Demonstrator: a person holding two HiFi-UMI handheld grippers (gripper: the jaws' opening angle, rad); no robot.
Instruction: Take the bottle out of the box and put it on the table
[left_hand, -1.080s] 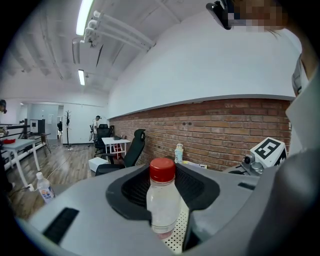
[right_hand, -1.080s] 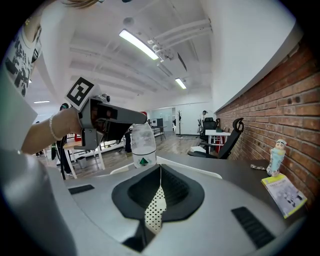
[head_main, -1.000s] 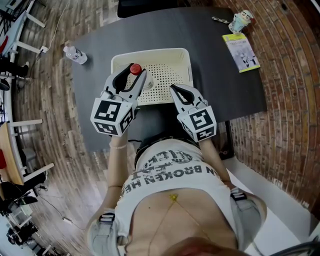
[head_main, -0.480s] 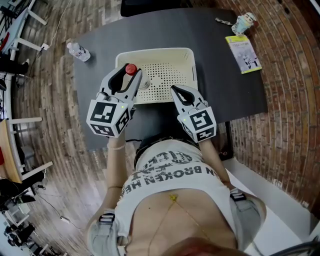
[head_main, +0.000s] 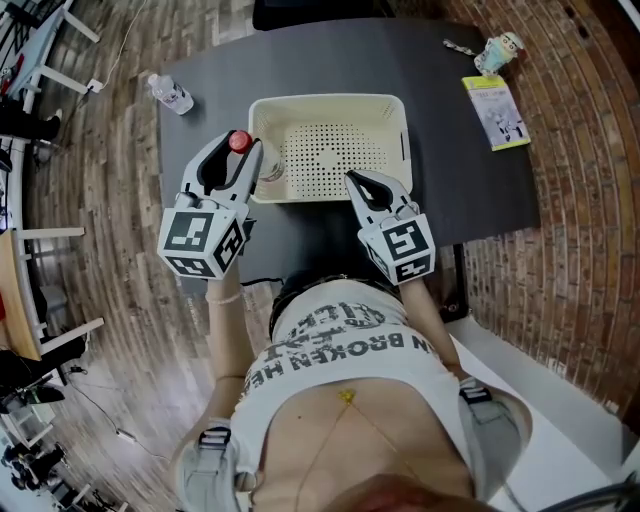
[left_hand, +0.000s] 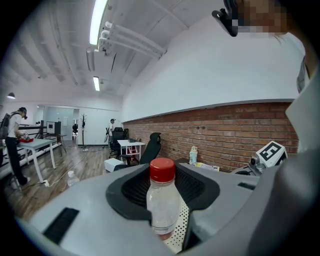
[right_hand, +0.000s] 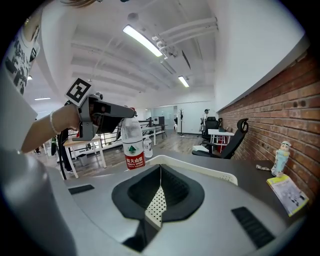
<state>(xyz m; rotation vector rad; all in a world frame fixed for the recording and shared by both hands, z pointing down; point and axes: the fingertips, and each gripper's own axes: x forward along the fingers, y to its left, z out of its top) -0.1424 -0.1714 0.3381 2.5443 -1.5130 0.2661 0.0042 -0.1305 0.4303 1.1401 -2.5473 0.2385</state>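
Observation:
A clear bottle (head_main: 266, 166) with a red cap (head_main: 239, 141) hangs upright in my left gripper (head_main: 241, 152), whose jaws are shut on its body. It sits just past the left rim of the cream perforated box (head_main: 330, 101), over the dark table (head_main: 455, 160). The left gripper view shows the bottle (left_hand: 161, 202) pinched between the jaws. My right gripper (head_main: 363, 184) is shut on the box's near wall; the perforated wall (right_hand: 156, 202) shows as a sliver between its jaws. The right gripper view also shows the held bottle (right_hand: 132, 142) with its red label.
A second small bottle (head_main: 173, 93) stands off the table's far left corner. A yellow booklet (head_main: 497, 112) and a small figurine (head_main: 500, 49) lie at the far right of the table. A dark chair (head_main: 320, 12) is behind the table.
My left gripper has carried the bottle leftward, from over the box's left part to just outside its left rim. The right gripper has stayed on the box's near wall.

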